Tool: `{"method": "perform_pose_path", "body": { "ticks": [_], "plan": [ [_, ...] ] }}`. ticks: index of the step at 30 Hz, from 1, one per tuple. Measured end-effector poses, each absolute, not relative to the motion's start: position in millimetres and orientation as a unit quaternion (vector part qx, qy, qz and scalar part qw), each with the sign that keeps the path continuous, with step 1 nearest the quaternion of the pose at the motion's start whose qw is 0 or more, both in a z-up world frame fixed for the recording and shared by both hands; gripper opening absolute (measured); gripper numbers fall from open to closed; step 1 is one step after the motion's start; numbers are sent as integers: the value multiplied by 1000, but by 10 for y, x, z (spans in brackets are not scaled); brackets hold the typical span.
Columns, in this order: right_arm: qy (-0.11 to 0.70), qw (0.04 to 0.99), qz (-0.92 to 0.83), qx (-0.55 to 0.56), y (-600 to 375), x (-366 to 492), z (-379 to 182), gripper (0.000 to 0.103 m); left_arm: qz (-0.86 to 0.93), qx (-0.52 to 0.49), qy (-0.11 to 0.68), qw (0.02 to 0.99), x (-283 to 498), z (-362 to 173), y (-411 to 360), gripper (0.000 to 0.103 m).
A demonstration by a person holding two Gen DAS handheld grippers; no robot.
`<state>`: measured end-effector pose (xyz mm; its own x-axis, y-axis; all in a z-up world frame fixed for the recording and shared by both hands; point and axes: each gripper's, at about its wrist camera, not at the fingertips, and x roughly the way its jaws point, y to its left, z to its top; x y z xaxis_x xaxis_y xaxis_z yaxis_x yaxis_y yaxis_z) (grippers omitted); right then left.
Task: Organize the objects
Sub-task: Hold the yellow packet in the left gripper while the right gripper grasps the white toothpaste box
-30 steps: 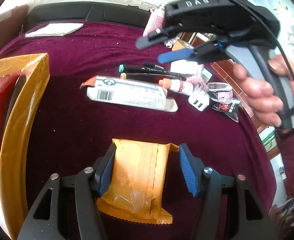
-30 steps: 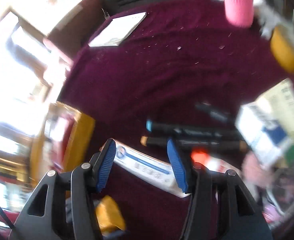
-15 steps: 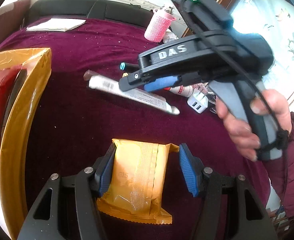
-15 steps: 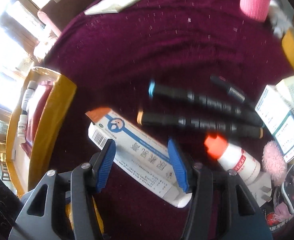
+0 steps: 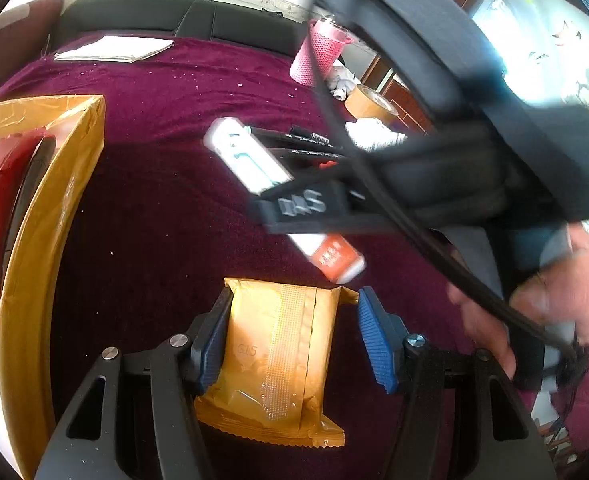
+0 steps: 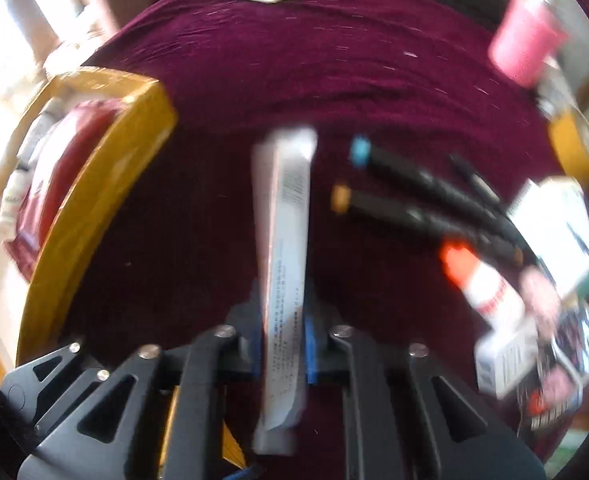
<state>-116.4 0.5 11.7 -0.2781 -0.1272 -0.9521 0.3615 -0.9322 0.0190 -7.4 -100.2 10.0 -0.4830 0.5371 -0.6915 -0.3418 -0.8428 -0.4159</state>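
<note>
On my left wrist view, the left gripper (image 5: 290, 336) has its jaws spread around the orange packet (image 5: 278, 360) lying on the maroon bench (image 5: 166, 216). On my right wrist view, the right gripper (image 6: 282, 348) clamps the long white box (image 6: 284, 264), raised off the bench beside the yellow tray (image 6: 94, 184).

A home living room: a maroon velvet cloth (image 5: 166, 184) covers the surface, a black leather sofa (image 5: 166, 26) runs along its far edge.
</note>
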Motion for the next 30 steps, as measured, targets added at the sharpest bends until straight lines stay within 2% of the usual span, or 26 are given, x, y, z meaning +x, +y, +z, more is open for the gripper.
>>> {"method": "perform_pose_path", "body": {
  "ticks": [9, 16, 22, 30],
  "plan": [
    [-34, 127, -831, 540, 718, -585, 455, 9, 862, -395, -143, 282, 87, 299, -1125, 53],
    [-104, 169, -839, 506, 588, -210, 797, 10, 880, -356, -169, 267, 473, 812, -1694, 54],
    [-125, 267, -821, 488, -140, 3, 901, 10, 916, -330, -157, 167, 686, 1085, -2444, 54],
    [-145, 359, -773, 503, -1130, -76, 714, 10, 922, -347, -168, 35, 708, 866, -3239, 54]
  ]
}}
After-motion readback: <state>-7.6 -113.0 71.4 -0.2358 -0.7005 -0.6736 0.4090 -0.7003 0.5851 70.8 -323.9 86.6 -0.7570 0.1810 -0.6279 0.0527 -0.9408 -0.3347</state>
